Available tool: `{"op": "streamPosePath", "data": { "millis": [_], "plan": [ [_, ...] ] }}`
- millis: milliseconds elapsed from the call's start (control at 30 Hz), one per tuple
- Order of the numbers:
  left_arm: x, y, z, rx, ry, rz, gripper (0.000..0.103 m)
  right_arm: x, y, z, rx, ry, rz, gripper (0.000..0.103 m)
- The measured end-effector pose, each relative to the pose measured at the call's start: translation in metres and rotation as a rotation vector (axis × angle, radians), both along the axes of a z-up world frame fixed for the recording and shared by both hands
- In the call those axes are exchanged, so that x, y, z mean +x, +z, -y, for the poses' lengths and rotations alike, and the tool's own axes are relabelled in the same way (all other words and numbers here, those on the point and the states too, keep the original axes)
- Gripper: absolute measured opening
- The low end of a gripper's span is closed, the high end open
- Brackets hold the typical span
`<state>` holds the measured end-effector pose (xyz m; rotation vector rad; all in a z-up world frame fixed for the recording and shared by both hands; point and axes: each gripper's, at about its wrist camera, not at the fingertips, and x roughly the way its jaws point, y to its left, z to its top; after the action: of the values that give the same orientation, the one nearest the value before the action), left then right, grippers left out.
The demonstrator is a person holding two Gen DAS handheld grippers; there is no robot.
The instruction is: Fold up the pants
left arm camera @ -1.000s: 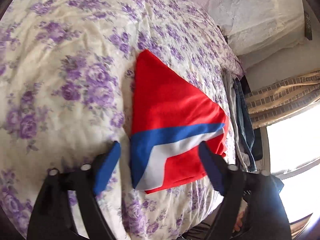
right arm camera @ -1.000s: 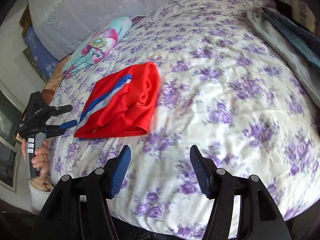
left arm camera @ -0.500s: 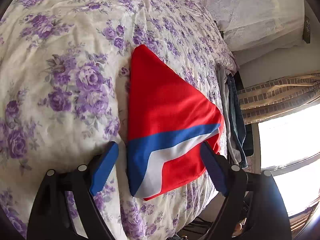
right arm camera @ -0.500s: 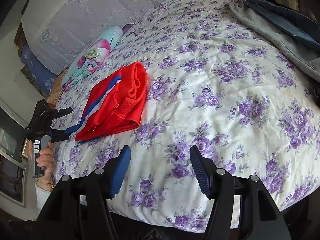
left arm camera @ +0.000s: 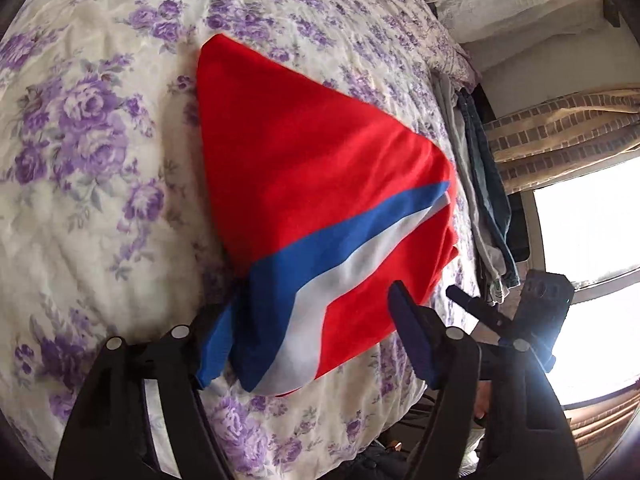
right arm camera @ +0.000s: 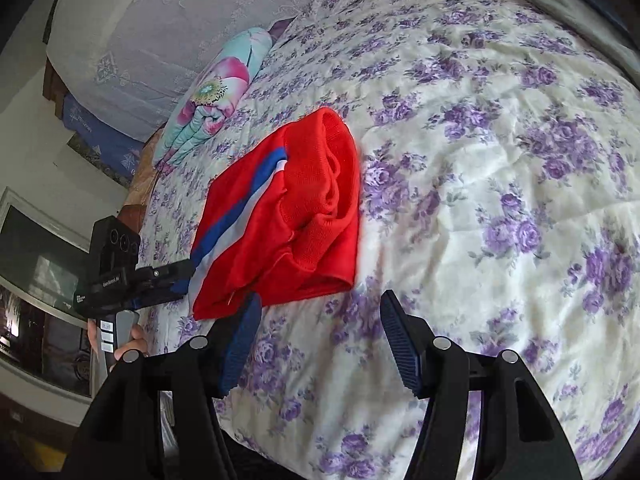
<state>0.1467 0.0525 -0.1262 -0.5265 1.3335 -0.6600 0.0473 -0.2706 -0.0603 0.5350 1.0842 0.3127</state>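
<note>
left wrist: left gripper [left arm camera: 316, 332] open, its fingers astride the striped near corner of the red pants [left arm camera: 320, 184] – folded, frame centre | right wrist: right gripper [right arm camera: 320, 344] open, empty, by the lower edge of the pants [right arm camera: 280, 216], centre-left on the bedspread [right arm camera: 500, 160] | step: last fold or tidy-up – next, I think, close on the corner.

The only lettering in either view sits on the left hand-held gripper [right arm camera: 182, 278] as the right wrist camera sees it: a small white line of print on the black camera block [right arm camera: 108, 272] mounted on that gripper, too small and blurred to read with certainty. Just below that block, on the gripper's grey handle [right arm camera: 114, 330], are small white button-like marks whose symbols cannot be made out. No other text, brand or number is legible anywhere.
</note>
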Motion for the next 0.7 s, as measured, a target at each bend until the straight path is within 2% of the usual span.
{"op": "streamPosePath", "data": {
  "millis": [100, 167, 233, 367, 400, 433, 467, 500, 600, 700],
  "plan": [
    [0.001, -0.008, -0.014, -0.04, 0.017, -0.029, 0.064, 0.033, -0.012, -0.008, -0.001, 0.031, -0.056, 0.062],
    [0.004, -0.012, -0.018, -0.057, 0.019, -0.053, 0.064, 0.049, -0.023, -0.012, 0.032, 0.054, -0.112, 0.072],
    [0.008, -0.016, -0.019, -0.08, 0.018, -0.069, 0.064, 0.062, -0.03, -0.017, 0.095, 0.087, -0.125, 0.084],
    [0.023, -0.021, -0.007, -0.111, 0.01, -0.095, 0.065, 0.082, -0.034, -0.033, 0.141, 0.112, -0.118, 0.089],
    [0.025, -0.02, -0.003, -0.109, 0.005, -0.095, 0.065, 0.086, -0.034, -0.036, 0.135, 0.111, -0.111, 0.086],
    [0.027, -0.019, 0.0, -0.101, 0.006, -0.094, 0.064, 0.087, -0.032, -0.039, 0.098, 0.107, -0.094, 0.066],
    [0.026, -0.016, 0.003, -0.078, 0.014, -0.086, 0.054, 0.083, -0.029, -0.044, 0.026, 0.105, -0.074, 0.054],
    [0.023, -0.012, 0.005, -0.054, 0.015, -0.063, 0.043, 0.08, -0.025, -0.049, -0.018, 0.111, -0.048, 0.048],
    [0.012, 0.006, 0.005, -0.032, 0.024, 0.013, 0.03, 0.069, -0.013, -0.05, -0.073, 0.117, 0.012, 0.041],
    [0.002, 0.03, 0.011, 0.005, 0.023, 0.095, 0.028, 0.059, -0.001, -0.053, -0.131, 0.117, 0.053, 0.04]
  ]
}}
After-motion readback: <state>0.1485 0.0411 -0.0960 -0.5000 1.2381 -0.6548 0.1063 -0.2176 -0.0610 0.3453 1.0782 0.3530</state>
